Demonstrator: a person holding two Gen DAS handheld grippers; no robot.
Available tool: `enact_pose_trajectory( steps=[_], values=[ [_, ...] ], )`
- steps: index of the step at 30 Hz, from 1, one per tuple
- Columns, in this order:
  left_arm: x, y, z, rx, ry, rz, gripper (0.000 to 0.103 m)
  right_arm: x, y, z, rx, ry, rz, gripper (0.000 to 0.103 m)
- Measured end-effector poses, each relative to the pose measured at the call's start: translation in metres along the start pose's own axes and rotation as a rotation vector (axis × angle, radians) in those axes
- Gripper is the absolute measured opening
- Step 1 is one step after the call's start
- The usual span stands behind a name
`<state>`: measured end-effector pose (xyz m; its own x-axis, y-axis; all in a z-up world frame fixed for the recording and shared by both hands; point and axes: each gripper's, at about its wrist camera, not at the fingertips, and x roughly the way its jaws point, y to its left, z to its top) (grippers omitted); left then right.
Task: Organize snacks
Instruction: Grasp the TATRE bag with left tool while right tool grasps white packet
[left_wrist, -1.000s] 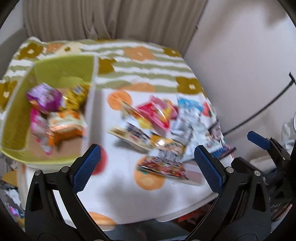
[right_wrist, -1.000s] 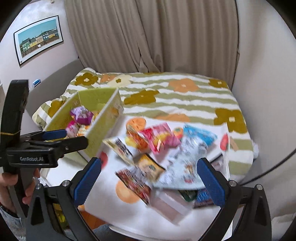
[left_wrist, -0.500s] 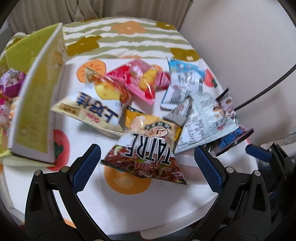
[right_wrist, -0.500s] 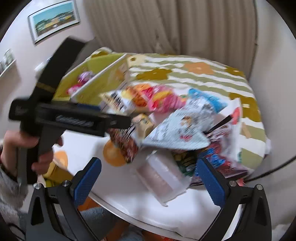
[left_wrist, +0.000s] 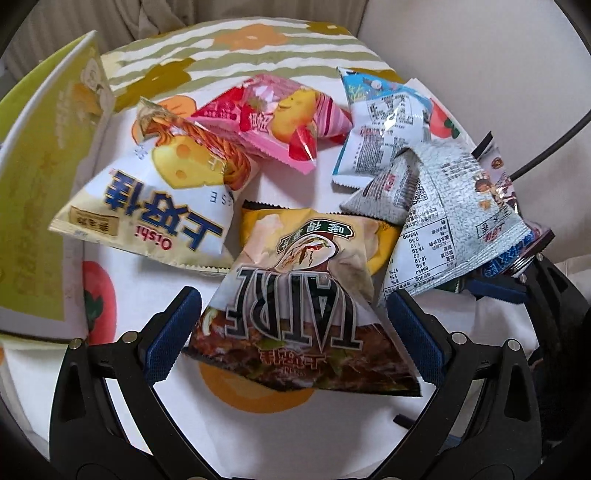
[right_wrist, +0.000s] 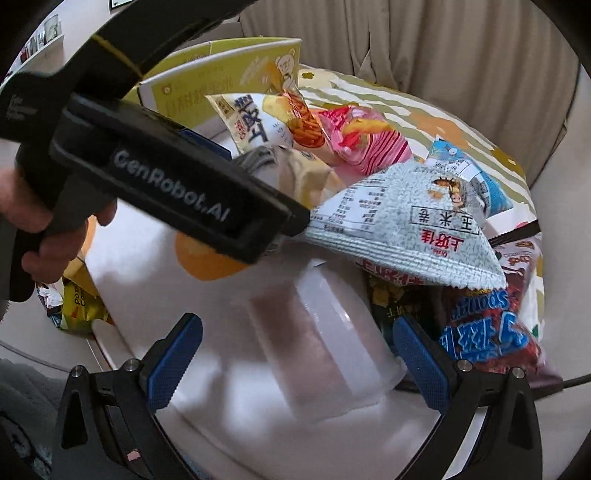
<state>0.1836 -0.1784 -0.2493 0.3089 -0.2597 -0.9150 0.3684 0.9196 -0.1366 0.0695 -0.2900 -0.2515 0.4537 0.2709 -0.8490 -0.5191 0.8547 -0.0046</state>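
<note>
A pile of snack bags lies on the white fruit-print table (left_wrist: 280, 435). My left gripper (left_wrist: 293, 338) is open, its blue pads either side of a dark "TATRE" chip bag (left_wrist: 295, 332). Behind that bag are a yellow bag (left_wrist: 314, 236), a white Oishi cheese bag (left_wrist: 162, 199), a pink bag (left_wrist: 280, 118) and a grey-white bag (left_wrist: 454, 221). My right gripper (right_wrist: 295, 360) is open around a translucent white plastic cup (right_wrist: 325, 343) lying on its side. A blue-and-red bag (right_wrist: 487, 332) sits to its right. The left gripper's black body (right_wrist: 166, 181) crosses the right wrist view.
A yellow-green cardboard box (left_wrist: 40, 177) stands at the table's left, its wall close to the bags. A flower-striped bed cover (left_wrist: 240, 48) and curtains lie behind. A hand (right_wrist: 40, 229) holds the left gripper. More bags (right_wrist: 79, 306) lie below the table's edge.
Both grippers have moved in low over the table. The left one closed in on the dark chip bag, the right one on the plastic cup. Neither has shut.
</note>
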Motion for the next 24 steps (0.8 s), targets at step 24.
enact_pose_trajectory(
  steps=[24],
  values=[
    [-0.007, 0.008, -0.013, -0.022, 0.012, -0.023, 0.074, 0.014, -0.024, -0.010, -0.044, 0.076, 0.085, 0.075]
  ],
)
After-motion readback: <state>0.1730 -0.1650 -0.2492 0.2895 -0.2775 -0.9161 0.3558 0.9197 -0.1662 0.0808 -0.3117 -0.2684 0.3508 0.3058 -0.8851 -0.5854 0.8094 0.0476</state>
